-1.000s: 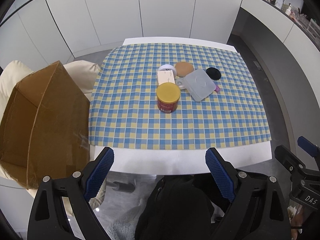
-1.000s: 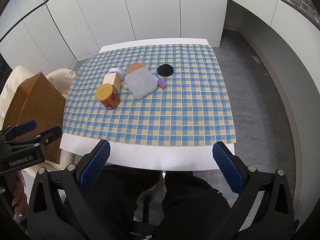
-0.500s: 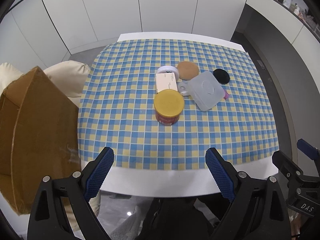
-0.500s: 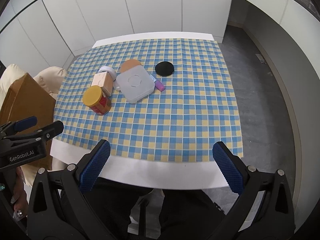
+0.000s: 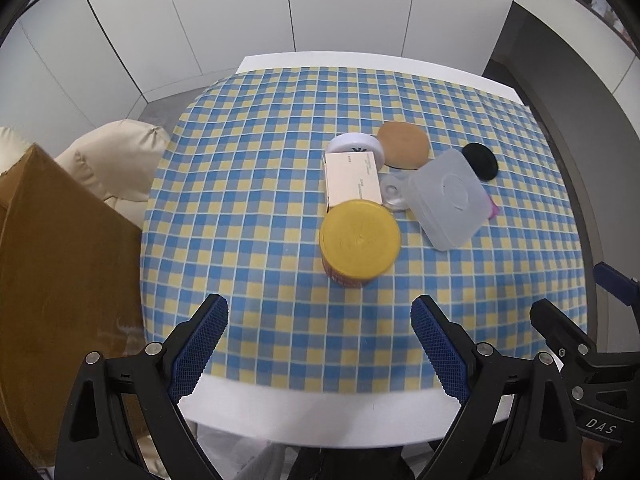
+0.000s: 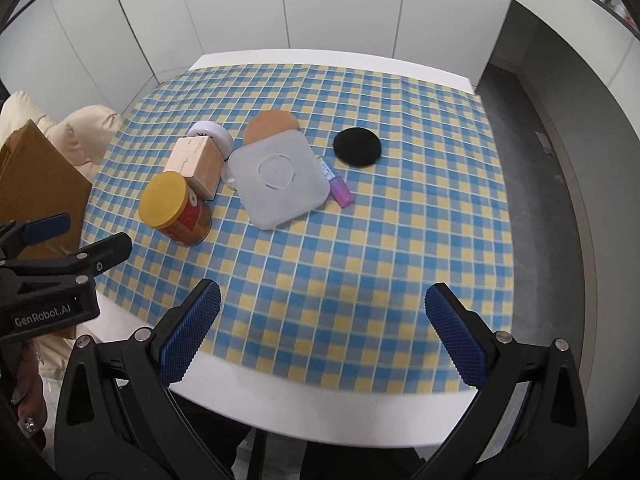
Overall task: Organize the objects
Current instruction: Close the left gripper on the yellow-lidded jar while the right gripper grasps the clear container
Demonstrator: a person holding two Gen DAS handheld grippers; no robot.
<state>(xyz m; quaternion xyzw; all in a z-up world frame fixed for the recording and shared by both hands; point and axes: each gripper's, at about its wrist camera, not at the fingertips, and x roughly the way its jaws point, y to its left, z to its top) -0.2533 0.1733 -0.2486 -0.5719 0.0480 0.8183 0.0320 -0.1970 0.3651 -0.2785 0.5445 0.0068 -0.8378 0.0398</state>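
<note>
Yellow-lidded can (image 5: pixel 359 242) is sitting nearest; I am lowering my left jaws (image 5: pixel 319 346), spread wide and empty, squarely around it.

I'm seeing a yellow-lidded red can (image 5: pixel 359 242) standing upright, beige box (image 5: pixel 352 178) touching behind it, white round case (image 5: pixel 355 146), tan disc (image 5: pixel 404 145), translucent square container (image 5: pixel 448 198) lying flat, black disc (image 5: pixel 480 161), pink tube (image 6: pixel 339 189) beside the container.

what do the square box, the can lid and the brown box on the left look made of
Square box: frosted translucent plastic, semi-matte; checks show faintly through. Can lid: smooth yellow plastic, probably, with a soft sheen. Brown box: plain matte cardboard, judging by its raw edge.
</note>
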